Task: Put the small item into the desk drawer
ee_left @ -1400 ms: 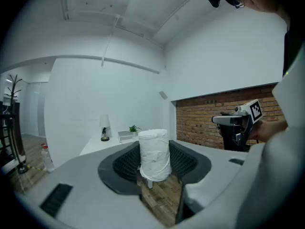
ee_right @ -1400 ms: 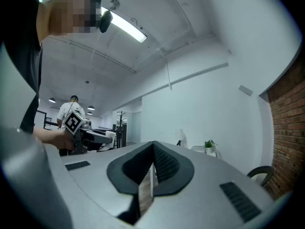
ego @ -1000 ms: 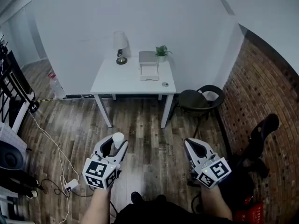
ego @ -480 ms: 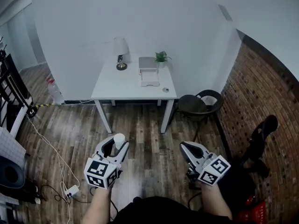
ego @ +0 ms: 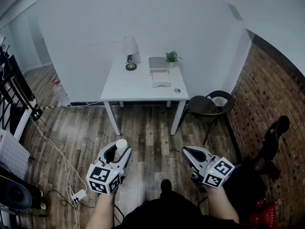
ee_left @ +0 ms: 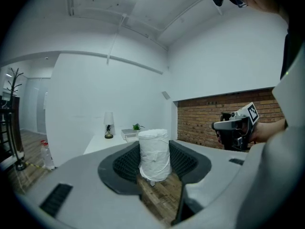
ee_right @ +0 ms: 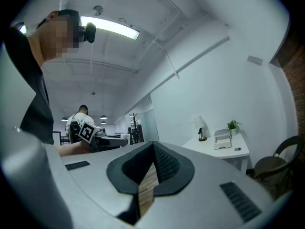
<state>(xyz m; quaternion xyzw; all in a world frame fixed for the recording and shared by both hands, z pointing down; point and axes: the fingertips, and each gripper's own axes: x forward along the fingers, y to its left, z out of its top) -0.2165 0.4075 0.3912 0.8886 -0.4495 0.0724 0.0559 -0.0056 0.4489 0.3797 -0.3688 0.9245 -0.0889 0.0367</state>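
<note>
Since half a second before, the desk [ego: 143, 85] had slid a little rightward in your head view, while both grippers stayed low in front of you. Your left gripper [ego: 119, 148] pinched the small item [ee_left: 154, 152], a white wrapped cylinder upright between its jaws. Your right gripper [ego: 191, 152] was pressed together on nothing. The desk stood well apart across the wood floor [ego: 147, 132], carrying a lamp [ego: 129, 51], a plant [ego: 171, 57] and a pale box [ego: 159, 73]. Whether that box was the drawer was too small to tell. On the approach you needed a firm pinch, and the free right gripper leading to open the drawer.
</note>
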